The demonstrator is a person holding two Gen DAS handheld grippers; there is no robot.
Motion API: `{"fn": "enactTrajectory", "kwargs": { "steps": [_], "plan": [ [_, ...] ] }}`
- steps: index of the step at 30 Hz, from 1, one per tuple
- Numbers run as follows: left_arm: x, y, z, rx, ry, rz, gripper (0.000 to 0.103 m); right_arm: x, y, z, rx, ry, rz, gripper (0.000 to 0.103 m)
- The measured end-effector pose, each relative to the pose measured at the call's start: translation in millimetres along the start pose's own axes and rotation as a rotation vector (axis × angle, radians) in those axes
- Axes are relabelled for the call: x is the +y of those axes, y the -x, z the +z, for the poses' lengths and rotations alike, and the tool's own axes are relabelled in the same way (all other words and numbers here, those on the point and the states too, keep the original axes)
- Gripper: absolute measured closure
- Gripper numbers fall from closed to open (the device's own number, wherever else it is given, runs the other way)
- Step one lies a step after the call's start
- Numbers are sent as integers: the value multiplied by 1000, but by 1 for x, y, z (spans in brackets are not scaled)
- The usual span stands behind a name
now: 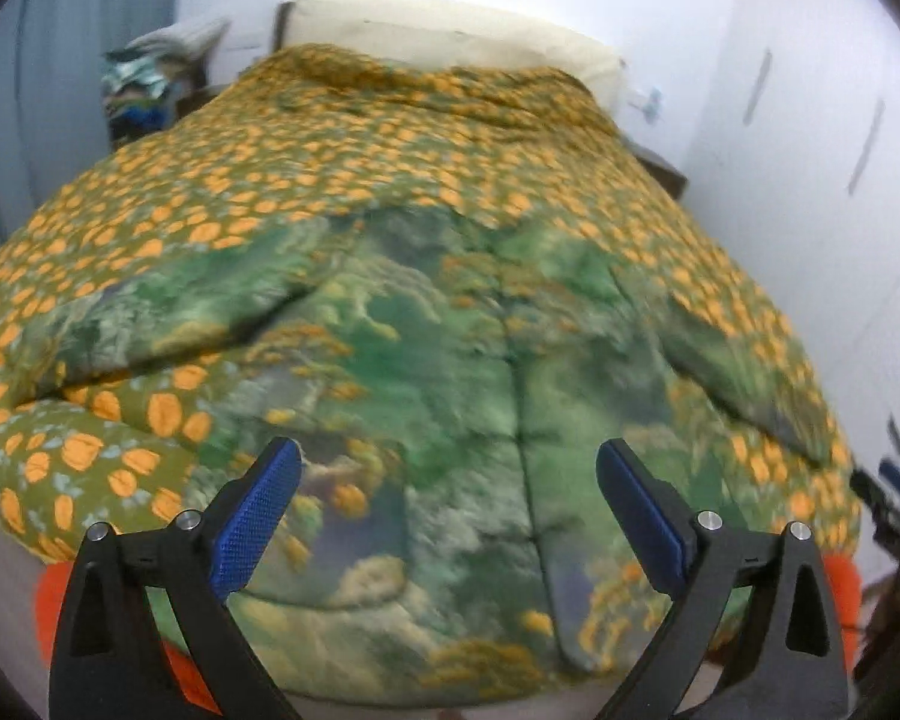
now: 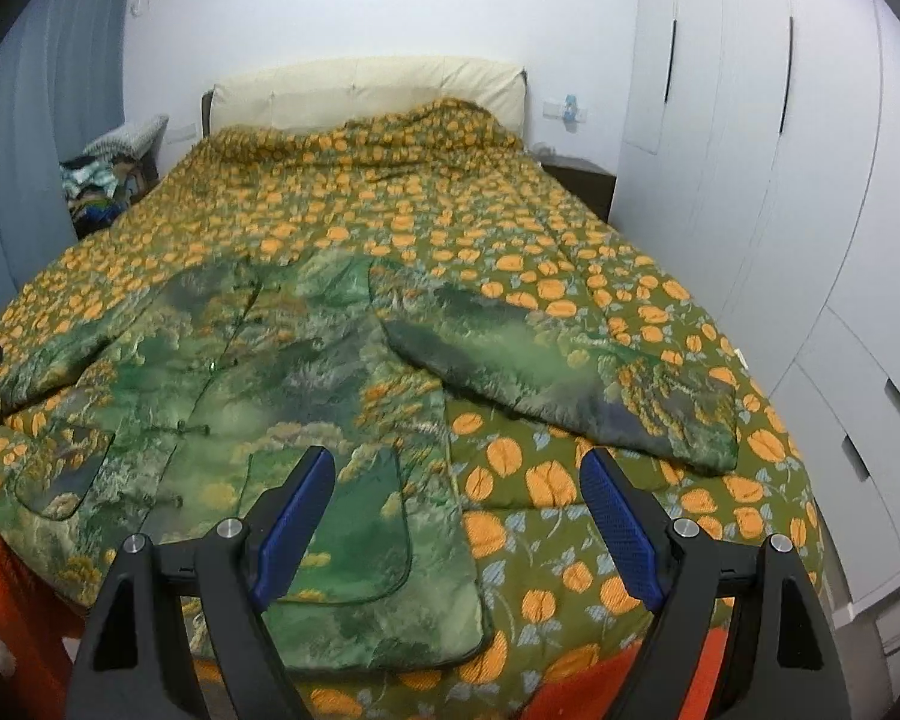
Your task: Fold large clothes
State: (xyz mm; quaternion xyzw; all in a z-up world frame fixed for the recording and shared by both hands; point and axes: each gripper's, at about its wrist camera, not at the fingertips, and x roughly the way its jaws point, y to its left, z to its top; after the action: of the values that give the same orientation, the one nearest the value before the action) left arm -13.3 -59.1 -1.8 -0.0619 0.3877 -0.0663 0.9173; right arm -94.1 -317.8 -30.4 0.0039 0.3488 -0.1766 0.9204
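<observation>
jacket: green padded jacket (image 2: 306, 396) lies flat on the quilt (image 2: 570, 312), below both grippers
left gripper (image 1: 448, 480): fingers released, empty
right gripper (image 2: 457, 489): released over jacket's hem edge

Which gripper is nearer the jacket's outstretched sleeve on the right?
Right. The right gripper hovers just below that sleeve; the left gripper hangs over the jacket's middle.

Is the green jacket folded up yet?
Not yet. The green jacket lies spread flat on the bed cover, front up, with both sleeves stretched out sideways.
</observation>
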Motion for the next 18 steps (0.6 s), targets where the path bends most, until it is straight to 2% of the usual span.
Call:
{"fn": "enactTrajectory", "kwargs": {
  "steps": [6, 12, 18],
  "plan": [
    [-26, 8, -12, 0, -121, 80, 4, 28, 13, 2, 40, 49, -10, 13],
    [-22, 12, -13, -25, -114, 119, 3, 44, 21, 10, 15, 84, -54, 13],
    [-12, 7, -12, -25, -97, 142, 3, 46, 22, 11, 31, 99, -64, 13]
  ]
}}
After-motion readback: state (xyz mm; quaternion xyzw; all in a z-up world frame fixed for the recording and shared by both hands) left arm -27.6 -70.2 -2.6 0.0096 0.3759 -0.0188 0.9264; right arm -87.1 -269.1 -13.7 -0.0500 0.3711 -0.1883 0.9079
